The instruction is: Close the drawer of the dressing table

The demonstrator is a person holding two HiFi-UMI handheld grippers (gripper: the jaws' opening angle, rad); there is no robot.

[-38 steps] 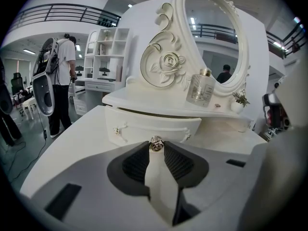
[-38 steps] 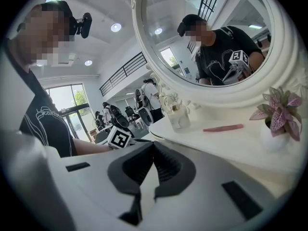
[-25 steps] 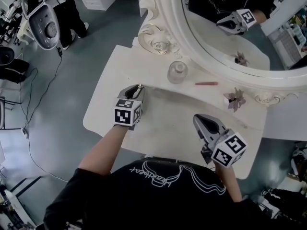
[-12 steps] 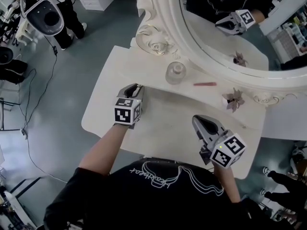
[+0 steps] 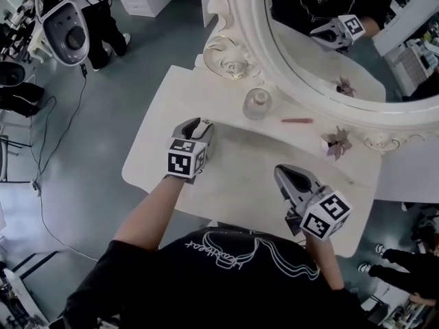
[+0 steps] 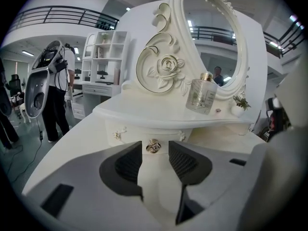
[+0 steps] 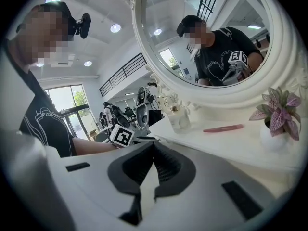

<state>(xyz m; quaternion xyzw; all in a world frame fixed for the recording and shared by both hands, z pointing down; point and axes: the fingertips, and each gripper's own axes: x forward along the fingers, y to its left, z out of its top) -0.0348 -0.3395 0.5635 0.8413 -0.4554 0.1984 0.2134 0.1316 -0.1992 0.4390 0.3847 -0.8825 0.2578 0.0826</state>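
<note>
The left hand-held gripper's (image 5: 200,124) jaws are opening, spread either side of the small gold rose-shaped knob (image 6: 153,147), judged a release. Just behind it, the white drawer front (image 6: 139,131) appears pushed home under the shelf edge. The right gripper (image 7: 153,148), pressed together and empty, is kept over bare white tabletop (image 5: 233,177), where room is left for withdrawal.

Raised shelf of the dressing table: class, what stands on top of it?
On the shelf: a glass perfume bottle, a pink stick lying flat and a small potted plant. The shelf's rear strip is covered by the overhanging mirror frame.
</note>
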